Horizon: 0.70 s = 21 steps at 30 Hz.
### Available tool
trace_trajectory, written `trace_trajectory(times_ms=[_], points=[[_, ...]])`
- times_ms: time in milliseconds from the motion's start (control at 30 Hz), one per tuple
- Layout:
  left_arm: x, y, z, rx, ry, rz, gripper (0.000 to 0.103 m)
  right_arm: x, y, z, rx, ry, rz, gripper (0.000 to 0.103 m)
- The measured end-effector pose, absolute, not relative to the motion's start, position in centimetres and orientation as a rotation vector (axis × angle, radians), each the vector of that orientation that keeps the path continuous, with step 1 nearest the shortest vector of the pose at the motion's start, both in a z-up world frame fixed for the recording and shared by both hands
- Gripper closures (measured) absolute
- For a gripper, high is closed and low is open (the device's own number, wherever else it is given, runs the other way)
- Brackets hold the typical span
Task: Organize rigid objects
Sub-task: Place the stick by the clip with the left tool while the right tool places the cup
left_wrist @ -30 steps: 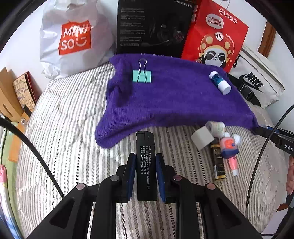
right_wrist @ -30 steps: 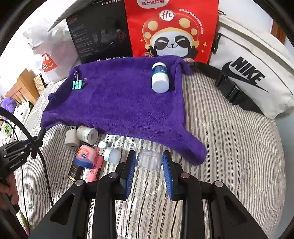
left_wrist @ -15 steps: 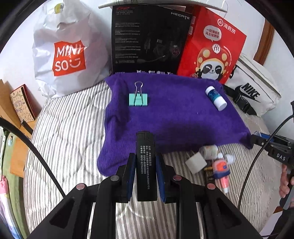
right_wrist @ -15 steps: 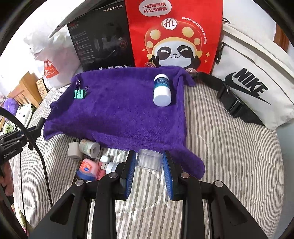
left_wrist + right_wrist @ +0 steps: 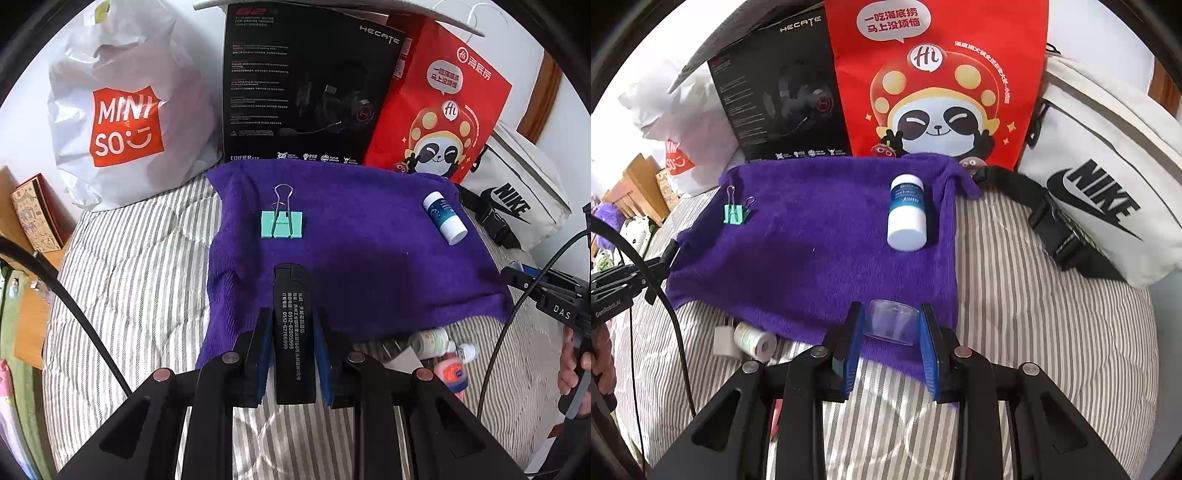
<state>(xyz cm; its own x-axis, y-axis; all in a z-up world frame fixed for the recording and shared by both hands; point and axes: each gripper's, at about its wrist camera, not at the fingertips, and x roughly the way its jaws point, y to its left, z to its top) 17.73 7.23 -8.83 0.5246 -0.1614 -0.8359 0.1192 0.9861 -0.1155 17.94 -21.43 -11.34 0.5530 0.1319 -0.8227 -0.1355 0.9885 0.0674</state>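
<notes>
My left gripper (image 5: pixel 291 325) is shut on a black lighter (image 5: pixel 293 332) with white print, held above the near edge of the purple towel (image 5: pixel 362 236). My right gripper (image 5: pixel 892 325) is shut on a clear plastic box (image 5: pixel 893 322) over the towel's near right corner (image 5: pixel 820 243). On the towel lie a teal binder clip (image 5: pixel 282 223) (image 5: pixel 734 214) at the far left and a white bottle with a blue label (image 5: pixel 444 218) (image 5: pixel 907 218) at the far right.
Small items lie on the striped bed below the towel: a white roll (image 5: pixel 755 338), a grey cube (image 5: pixel 726 339), a red-capped tube (image 5: pixel 452 373). Behind stand a Miniso bag (image 5: pixel 125 122), a black box (image 5: pixel 303 88), a red panda bag (image 5: pixel 938 81) and a Nike pouch (image 5: pixel 1097 206).
Both grippers have risen and moved forward over the towel's near edge, each still holding its object. The loose items on the bed now lie nearer the frames' lower edges.
</notes>
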Motion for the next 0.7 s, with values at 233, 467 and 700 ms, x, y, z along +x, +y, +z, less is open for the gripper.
trace_trajectory(times_ms=[233, 467, 700], points=[[20.0, 7.2, -9.2, -0.056, 1.014, -0.178, 0.082, 19.6, -21.0, -11.6, -0.008, 0.974, 0.158, 0.074], [22.8, 7.4, -10.7, -0.062, 1.046, -0.173, 0.082, 20.8, -21.0, -12.3, -0.008, 0.988, 0.154, 0.074], [24.1, 7.6, -12.9, -0.070, 1.082, -0.162, 0.082, 21.5, -21.3, -13.0, 0.002, 1.005, 0.153, 0.074]])
